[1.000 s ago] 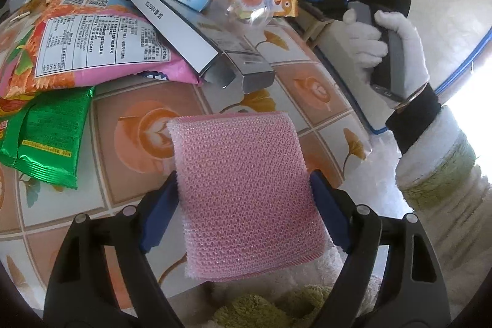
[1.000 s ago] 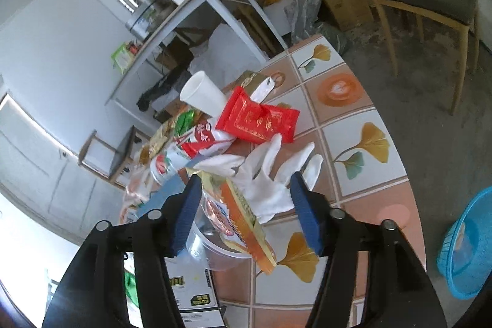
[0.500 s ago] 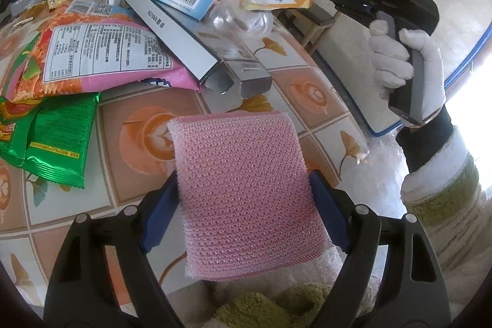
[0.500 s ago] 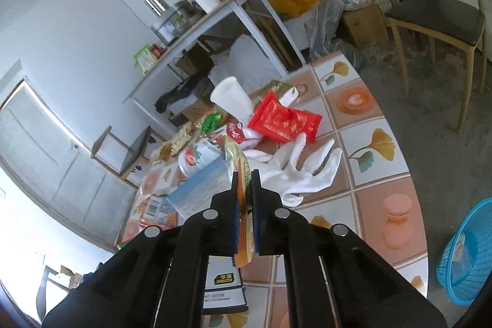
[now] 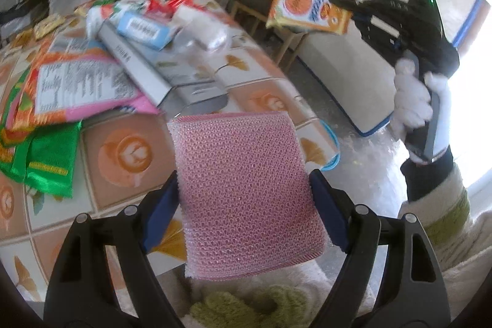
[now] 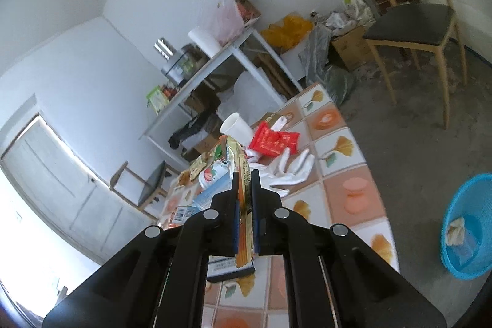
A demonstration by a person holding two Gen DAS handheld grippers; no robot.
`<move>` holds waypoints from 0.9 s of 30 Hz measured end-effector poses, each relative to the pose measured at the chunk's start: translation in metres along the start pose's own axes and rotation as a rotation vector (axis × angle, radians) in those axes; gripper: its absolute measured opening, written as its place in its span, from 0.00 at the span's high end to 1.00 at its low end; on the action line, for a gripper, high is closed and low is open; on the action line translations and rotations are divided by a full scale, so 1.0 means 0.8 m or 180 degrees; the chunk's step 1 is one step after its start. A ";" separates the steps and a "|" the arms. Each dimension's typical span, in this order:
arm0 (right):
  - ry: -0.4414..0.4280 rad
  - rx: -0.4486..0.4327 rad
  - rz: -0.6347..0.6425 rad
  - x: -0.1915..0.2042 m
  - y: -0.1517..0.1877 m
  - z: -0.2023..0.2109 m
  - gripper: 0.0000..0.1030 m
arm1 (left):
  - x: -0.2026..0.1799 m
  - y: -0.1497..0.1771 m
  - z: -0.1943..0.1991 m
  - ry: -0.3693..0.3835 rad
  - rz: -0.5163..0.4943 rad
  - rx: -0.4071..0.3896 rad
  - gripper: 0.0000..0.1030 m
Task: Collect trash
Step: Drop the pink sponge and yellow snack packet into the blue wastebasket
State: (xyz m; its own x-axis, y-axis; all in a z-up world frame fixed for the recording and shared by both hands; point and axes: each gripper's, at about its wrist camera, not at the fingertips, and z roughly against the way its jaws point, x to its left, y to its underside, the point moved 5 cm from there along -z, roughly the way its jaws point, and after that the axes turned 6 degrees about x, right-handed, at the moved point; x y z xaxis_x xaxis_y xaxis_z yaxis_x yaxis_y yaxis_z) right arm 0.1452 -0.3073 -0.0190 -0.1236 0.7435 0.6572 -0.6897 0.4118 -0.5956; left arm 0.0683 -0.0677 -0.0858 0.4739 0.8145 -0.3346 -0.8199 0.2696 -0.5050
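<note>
My left gripper [image 5: 244, 183] is shut on a pink mesh sponge [image 5: 246, 192] and holds it above the tiled table's [image 5: 123, 152] near edge. My right gripper [image 6: 245, 183] is shut on a yellow-orange snack packet [image 6: 243, 174], lifted above the table; it also shows in the left wrist view [image 5: 307, 5], held up high at the right. On the table lie a pile of wrappers [image 5: 77, 82], a grey carton [image 5: 172, 69], a white glove [image 6: 292, 168], a red packet [image 6: 273, 140] and a paper cup [image 6: 235, 126].
A blue basket [image 6: 467, 229] with some trash in it stands on the floor right of the table. A wooden chair [image 6: 412, 29] stands behind it. A white shelf table [image 6: 221, 63] and boxes line the far wall.
My right gripper closed on the snack packet and lifted it up off the pile, moving right. My left gripper kept the sponge and shifted a little.
</note>
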 end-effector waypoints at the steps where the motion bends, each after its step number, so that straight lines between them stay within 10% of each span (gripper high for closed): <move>1: 0.0019 -0.0022 -0.0020 -0.005 0.003 0.009 0.94 | -0.007 -0.003 0.000 0.0010 -0.0044 -0.0014 0.24; 17: 0.1054 -0.0646 -0.1146 -0.187 0.094 0.201 0.94 | -0.196 -0.135 -0.121 0.0940 -0.0741 0.0466 0.24; 27: 0.1384 -0.0781 -0.2035 -0.333 0.136 0.212 0.94 | -0.316 -0.179 -0.304 0.0781 -0.1012 0.1033 0.21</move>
State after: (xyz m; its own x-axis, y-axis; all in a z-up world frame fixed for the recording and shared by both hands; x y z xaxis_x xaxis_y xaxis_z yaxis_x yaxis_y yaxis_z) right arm -0.0184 -0.5497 -0.1804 0.5648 0.4427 0.6965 -0.3506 0.8927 -0.2831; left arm 0.1439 -0.4367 -0.1223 0.7455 0.5324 -0.4011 -0.6620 0.6616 -0.3523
